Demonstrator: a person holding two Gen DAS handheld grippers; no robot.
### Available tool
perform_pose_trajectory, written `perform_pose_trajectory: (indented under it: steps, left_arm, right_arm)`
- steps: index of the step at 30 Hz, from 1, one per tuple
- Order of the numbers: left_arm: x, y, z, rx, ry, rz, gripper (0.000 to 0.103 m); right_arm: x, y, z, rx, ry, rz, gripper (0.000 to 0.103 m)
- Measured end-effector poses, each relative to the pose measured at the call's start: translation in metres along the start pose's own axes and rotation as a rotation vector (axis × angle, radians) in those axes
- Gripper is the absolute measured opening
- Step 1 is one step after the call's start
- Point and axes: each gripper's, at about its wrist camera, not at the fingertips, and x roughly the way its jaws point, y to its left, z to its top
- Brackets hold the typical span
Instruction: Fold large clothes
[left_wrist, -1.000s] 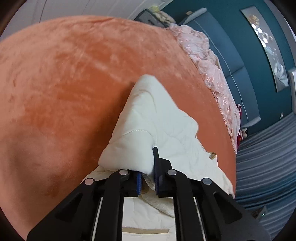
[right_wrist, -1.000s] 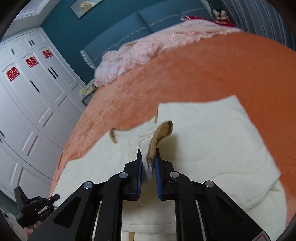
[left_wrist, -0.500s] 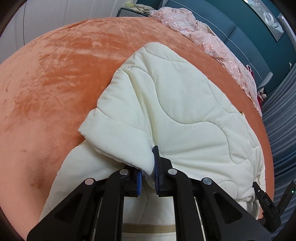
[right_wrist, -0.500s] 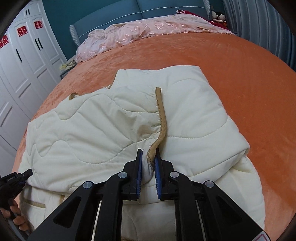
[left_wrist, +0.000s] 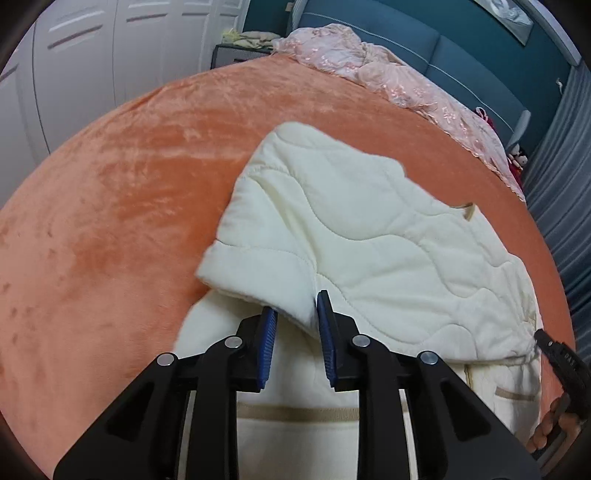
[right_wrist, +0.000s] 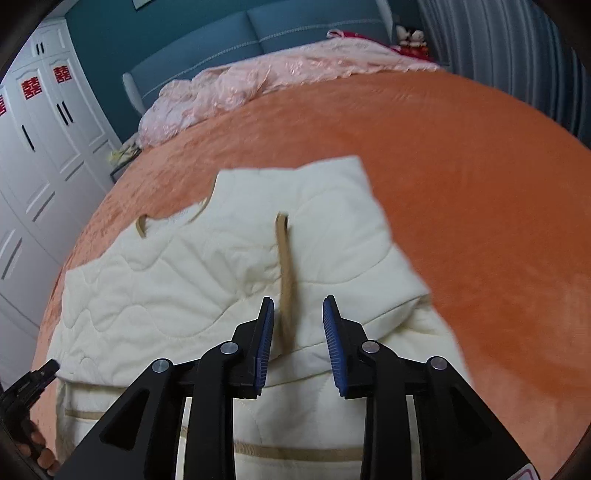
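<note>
An orange plush bedspread (left_wrist: 110, 206) covers the bed, with white wardrobe doors (right_wrist: 44, 122) on one side and a teal headboard (right_wrist: 258, 33) beyond. The cream quilted jacket (left_wrist: 369, 236) lies near the bed's near edge, its upper part folded down over the lower. The left gripper (left_wrist: 293, 339) has let go: half a second ago clamped on the sleeve edge, its jaws now stand apart around it. The right gripper (right_wrist: 298, 332) has likewise opened, the tan trim strip (right_wrist: 285, 266) loose between its jaws. A pink lace cover (right_wrist: 280, 74) is bunched along the headboard edge.
</note>
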Motion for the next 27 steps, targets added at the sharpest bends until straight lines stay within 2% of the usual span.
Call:
perform_pose_trajectory:
  steps: [3,6,9,12,15,17,22,27]
  left_arm:
    - [-0.033,-0.004,0.013,0.081,-0.09,0.087,0.02]
    - [-0.038,-0.021,0.034,0.081,-0.126,0.046,0.02]
    - [-0.013,-0.052,0.044,0.1,-0.093,-0.002,0.02]
    - [0.026,-0.072,0.038,0.116,0.0,-0.013,0.02]
    - [0.051,-0.078,0.022,0.121,0.052,0.008,0.02]
    - [0.062,-0.077,0.012,0.121,0.061,0.019,0.02]
    - [0.071,-0.076,-0.009,0.144,0.01,0.026,0.021]
    - [0.073,-0.08,-0.02,0.172,-0.046,0.047,0.021]
  right_arm:
    - [-0.009,0.019,0.013,-0.038,-0.005,0.056,0.028]
    - [0.006,0.058,0.015,-0.065,0.046,0.158,0.028]
    - [0.026,0.098,0.007,-0.11,0.106,0.234,0.028]
    - [0.04,0.129,-0.011,-0.2,0.162,0.258,0.028]
    - [0.054,0.139,-0.031,-0.263,0.204,0.237,0.028]
    - [0.063,0.137,-0.038,-0.289,0.208,0.201,0.019]
    - [0.078,0.125,-0.046,-0.264,0.208,0.201,0.013]
    - [0.084,0.125,-0.052,-0.268,0.169,0.178,0.012]
